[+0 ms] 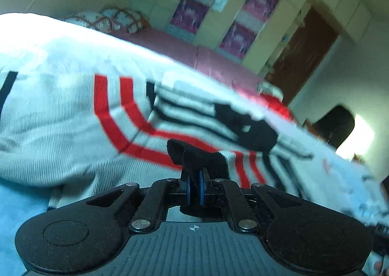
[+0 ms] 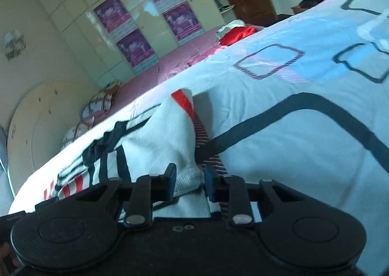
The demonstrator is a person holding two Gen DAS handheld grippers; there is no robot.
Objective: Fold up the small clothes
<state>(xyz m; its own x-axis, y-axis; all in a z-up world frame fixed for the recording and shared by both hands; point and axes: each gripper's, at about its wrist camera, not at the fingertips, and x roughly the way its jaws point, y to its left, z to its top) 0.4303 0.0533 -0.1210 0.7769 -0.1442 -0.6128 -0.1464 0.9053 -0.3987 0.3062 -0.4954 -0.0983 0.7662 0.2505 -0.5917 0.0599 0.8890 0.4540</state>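
We see the patterned bedsheet (image 2: 291, 110) spread wide, the white knit garment (image 1: 60, 115) (red and black stripes) bunched on it. Our left gripper (image 1: 195, 182) pinches its black trim; our right gripper (image 2: 189, 182) brackets a white fold, fingers apart.

garment (image 1: 60, 115): white ribbed knit, red and black stripes
bedsheet (image 2: 291, 105): pale blue-white, dark outlined squares
bedcover (image 2: 175, 66), beyond bedsheet: pink
wardrobe posters (image 2: 131, 45): purple-pink
gripper pads (image 1: 187, 188): blue
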